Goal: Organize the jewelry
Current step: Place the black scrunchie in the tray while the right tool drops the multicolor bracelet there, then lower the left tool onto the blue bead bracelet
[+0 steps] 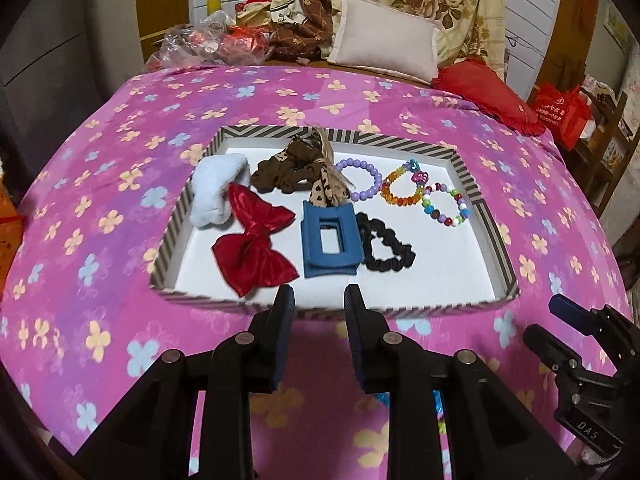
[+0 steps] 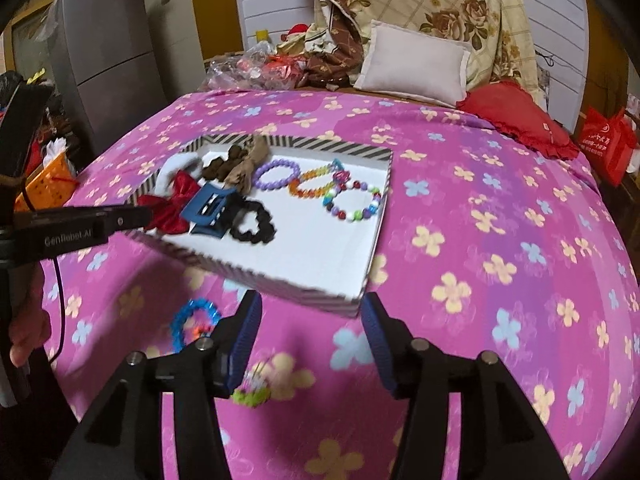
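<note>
A striped-rim white tray (image 1: 496,248) (image 2: 320,296) lies on the pink flowered bedspread. It holds a red bow (image 1: 256,240), a blue hair claw (image 1: 328,240), a black scrunchie (image 1: 384,246), a brown scrunchie (image 1: 288,172), a white fluffy band (image 1: 214,192), and purple (image 1: 358,180), orange (image 1: 400,188) and multicolour (image 1: 446,206) bead bracelets. My left gripper (image 1: 319,300) is open and empty at the tray's near rim. My right gripper (image 2: 312,312) is open and empty, near the tray's corner. A blue bracelet (image 2: 194,320) and a green-white piece (image 2: 254,390) lie on the bedspread beside it.
Pillows, a red cushion (image 1: 488,92) and piled bedding and plastic bags (image 1: 212,40) sit at the bed's far end. A red bag (image 1: 564,112) stands off the right side; a grey fridge (image 2: 108,52) and an orange basket (image 2: 46,184) stand on the left.
</note>
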`<state>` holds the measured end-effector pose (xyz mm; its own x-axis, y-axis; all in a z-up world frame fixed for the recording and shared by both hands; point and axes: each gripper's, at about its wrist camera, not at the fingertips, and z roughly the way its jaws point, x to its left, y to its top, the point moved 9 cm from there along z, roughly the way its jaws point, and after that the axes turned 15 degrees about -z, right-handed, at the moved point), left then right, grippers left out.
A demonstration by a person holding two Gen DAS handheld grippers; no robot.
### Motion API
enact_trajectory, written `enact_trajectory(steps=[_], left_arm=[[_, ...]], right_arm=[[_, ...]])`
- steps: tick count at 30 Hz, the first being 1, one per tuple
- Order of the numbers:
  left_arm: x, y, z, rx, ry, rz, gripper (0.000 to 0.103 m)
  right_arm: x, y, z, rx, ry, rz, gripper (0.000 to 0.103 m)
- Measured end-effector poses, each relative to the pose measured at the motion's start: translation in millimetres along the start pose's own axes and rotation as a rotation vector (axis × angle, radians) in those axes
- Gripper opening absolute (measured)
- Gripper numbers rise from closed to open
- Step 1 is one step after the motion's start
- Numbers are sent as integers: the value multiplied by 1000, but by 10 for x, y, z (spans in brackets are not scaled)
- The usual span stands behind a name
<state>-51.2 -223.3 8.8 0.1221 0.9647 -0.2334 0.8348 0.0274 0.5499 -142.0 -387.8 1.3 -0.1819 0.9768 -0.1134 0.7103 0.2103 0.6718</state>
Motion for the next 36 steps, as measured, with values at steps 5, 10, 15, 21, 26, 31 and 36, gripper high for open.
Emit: enact_trajectory(steps=[5,10,15,21,26,31,36], left_arm=[[79,-119,-67,-4,8,8,27],[143,-233,-99,5,10,9,27],[239,-348,-87,36,3,-17,27],[279,-460,-59,70,-9,-31,27],[257,-536,4,126,-62,-64,27],[182,-671,140,217,-113,-112,33],[105,-693,241,234,-114,-119,33]], right_arm=[[140,-124,-60,2,14,3,54],[256,-215,-83,15,24,2,54],[331,-300,-99,32,30,-4,54],[395,-435,-86,52,40,0,54],[462,-504,-67,61,53,-10,54],[503,-526,-11,72,61,-18,54],[547,-546,85,92,62,-32,54]])
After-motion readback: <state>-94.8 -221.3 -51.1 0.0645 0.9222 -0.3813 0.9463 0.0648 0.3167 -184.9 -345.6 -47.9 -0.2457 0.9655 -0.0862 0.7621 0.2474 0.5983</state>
